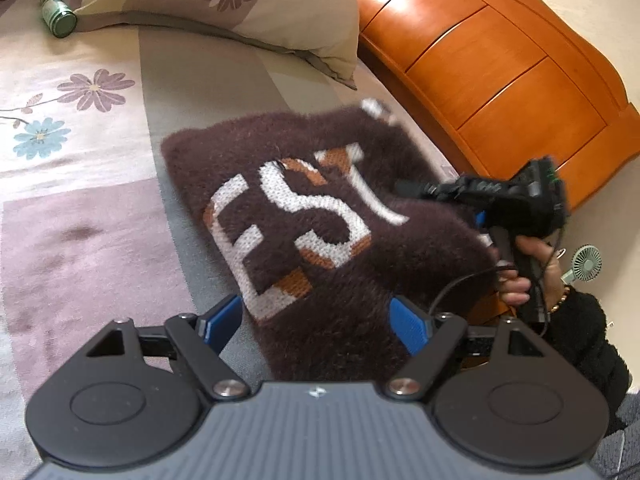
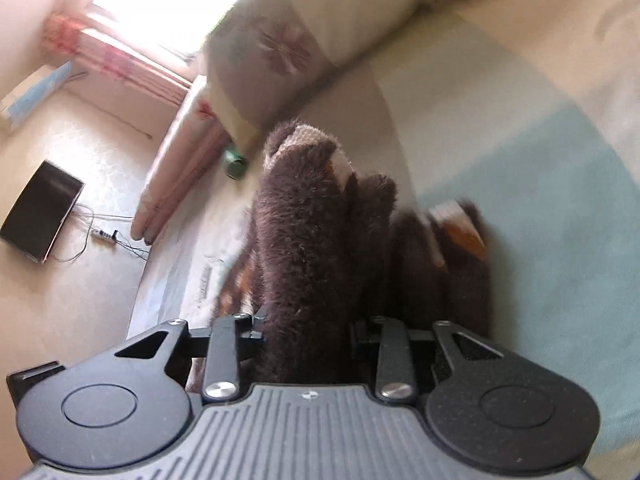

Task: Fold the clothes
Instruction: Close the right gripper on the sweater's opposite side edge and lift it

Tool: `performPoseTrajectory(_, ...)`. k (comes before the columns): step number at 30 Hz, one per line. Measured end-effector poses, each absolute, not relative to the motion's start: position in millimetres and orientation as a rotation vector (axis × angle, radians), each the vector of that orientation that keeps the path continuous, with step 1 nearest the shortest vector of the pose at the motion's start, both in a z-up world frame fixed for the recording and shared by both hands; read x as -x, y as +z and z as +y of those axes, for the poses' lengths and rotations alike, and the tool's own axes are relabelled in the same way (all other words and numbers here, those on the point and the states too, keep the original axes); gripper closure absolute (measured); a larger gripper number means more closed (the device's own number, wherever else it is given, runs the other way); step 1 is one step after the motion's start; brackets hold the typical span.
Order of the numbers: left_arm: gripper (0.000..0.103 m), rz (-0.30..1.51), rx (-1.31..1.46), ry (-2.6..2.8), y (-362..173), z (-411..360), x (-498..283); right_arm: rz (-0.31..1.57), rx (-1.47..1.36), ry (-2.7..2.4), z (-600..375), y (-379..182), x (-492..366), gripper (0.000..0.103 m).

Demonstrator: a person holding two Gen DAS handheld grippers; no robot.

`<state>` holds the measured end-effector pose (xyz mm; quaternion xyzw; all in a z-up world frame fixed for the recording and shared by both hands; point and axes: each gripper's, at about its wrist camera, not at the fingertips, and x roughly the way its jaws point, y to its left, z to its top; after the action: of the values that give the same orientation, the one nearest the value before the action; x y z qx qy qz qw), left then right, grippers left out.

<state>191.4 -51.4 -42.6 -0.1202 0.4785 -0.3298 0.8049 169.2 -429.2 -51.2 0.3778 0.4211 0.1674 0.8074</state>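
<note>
A dark brown fuzzy sweater (image 1: 300, 208) with white and orange letters lies folded on the bed (image 1: 80, 208). My left gripper (image 1: 316, 320) hovers over its near edge, open, its blue pads (image 1: 224, 320) spread to either side and touching nothing. At the sweater's right edge a hand (image 1: 528, 276) holds my right gripper (image 1: 408, 190). In the right wrist view a thick bunch of the sweater (image 2: 304, 240) fills the gap between the jaws of the right gripper (image 2: 308, 332), which is shut on it. The fingertips there are hidden by the fabric.
A flowered pillow (image 1: 240, 4) and a green bottle (image 1: 60, 16) lie at the head of the bed. An orange wooden dresser (image 1: 500, 60) stands close along the right side, with a small fan (image 1: 586, 262) near it. A black screen (image 2: 40, 212) and power strip (image 2: 104, 234) sit on the floor.
</note>
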Motion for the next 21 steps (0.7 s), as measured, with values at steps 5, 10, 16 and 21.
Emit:
performPoseTrajectory(5, 0.022, 1.044, 0.239, -0.704, -49.7, -49.3, -193.8, 0.893, -0.859, 0.330, -439.7, -69.4, -142.8, 0.049)
performPoseTrajectory(10, 0.022, 1.017, 0.203, -0.697, -41.6, -53.1, -198.3, 0.811, -0.723, 0.248, -436.2, -18.0, -107.0, 0.048)
performPoseTrajectory(16, 0.022, 0.958, 0.176, -0.737, -23.8, -80.0, -213.1, 0.831, -0.603, 0.379, -392.6, 1.6, -76.0, 0.033)
performPoseTrajectory(21, 0.022, 0.949, 0.116, -0.797, -21.4, -133.4, -233.5, 0.911, -0.587, 0.355, -385.6, -31.5, -73.0, 0.082)
